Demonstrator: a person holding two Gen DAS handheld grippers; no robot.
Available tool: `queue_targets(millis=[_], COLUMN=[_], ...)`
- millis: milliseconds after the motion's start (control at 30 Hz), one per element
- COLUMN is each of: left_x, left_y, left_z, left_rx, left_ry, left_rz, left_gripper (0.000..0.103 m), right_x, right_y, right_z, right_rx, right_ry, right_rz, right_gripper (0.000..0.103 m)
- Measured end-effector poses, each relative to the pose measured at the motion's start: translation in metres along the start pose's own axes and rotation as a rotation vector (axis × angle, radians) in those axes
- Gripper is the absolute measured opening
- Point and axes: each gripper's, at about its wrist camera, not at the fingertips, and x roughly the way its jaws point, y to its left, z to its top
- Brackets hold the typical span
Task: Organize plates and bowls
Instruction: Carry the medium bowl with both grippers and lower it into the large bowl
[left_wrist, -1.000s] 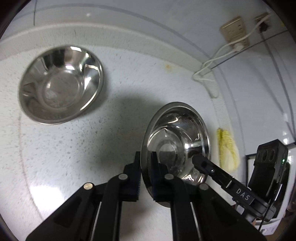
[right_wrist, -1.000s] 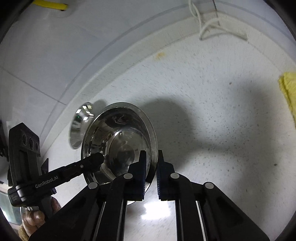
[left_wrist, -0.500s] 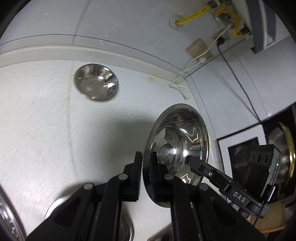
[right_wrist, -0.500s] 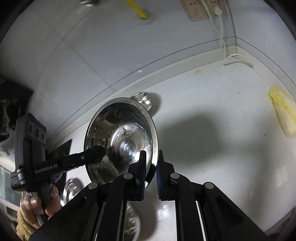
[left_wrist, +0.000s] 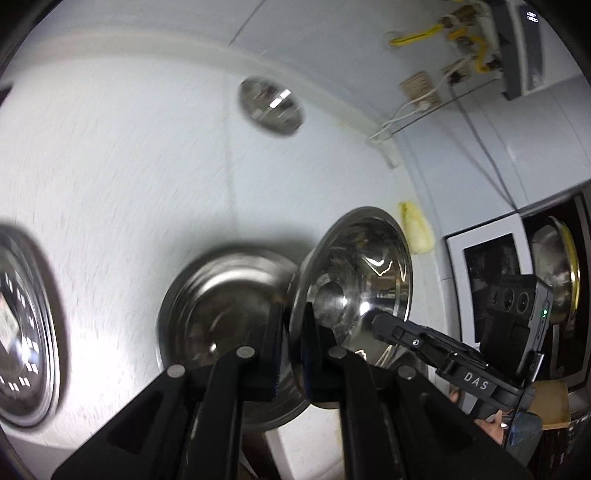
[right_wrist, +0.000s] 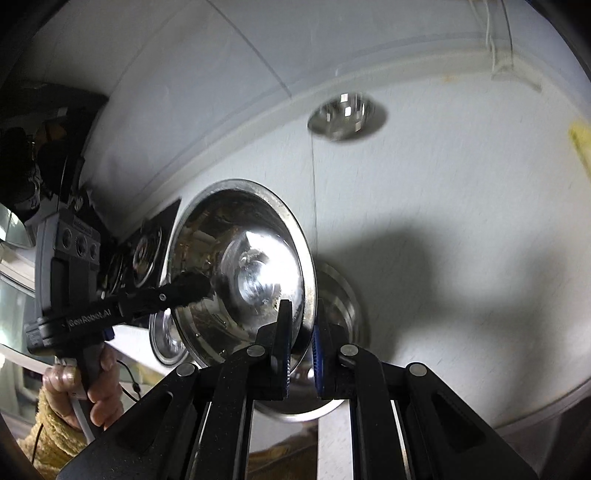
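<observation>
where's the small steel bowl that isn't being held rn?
The small steel bowl sits far back on the white counter by the wall ledge, upper centre in the left wrist view, well beyond the held bowl; the right wrist view shows it top centre-right.

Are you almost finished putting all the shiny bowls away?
Not yet. Nothing looks stacked so far. Both the left gripper and right gripper pinch the rim of one tilted shiny steel bowl, carried above a bigger steel bowl on the white counter. A small steel bowl near the wall still sits alone.
</observation>
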Motion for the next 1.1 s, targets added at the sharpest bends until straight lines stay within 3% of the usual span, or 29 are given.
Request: queue_targets(millis=[367, 800, 1100], left_x=[0.044, 0.060, 0.057], left_y=[0.045, 0.049, 0.054], left_z=[-0.025, -0.022, -0.018], left_rx=[-0.082, -0.083, -0.082], left_ry=[0.069, 0.068, 0.058], left_rz=[0.070, 0.130, 0.132], left_gripper=[0.008, 0.008, 0.008], right_x=[0.054, 0.069, 0.073], right_y=[-0.019, -0.020, -0.019], right_z=[-0.025, -0.029, -0.030], right_rx=[0.042, 0.047, 0.047], right_ry=[0.134, 0.167, 0.175], right_rz=[-0.024, -0.019, -0.018], right_gripper=[0.009, 0.010, 0.010])
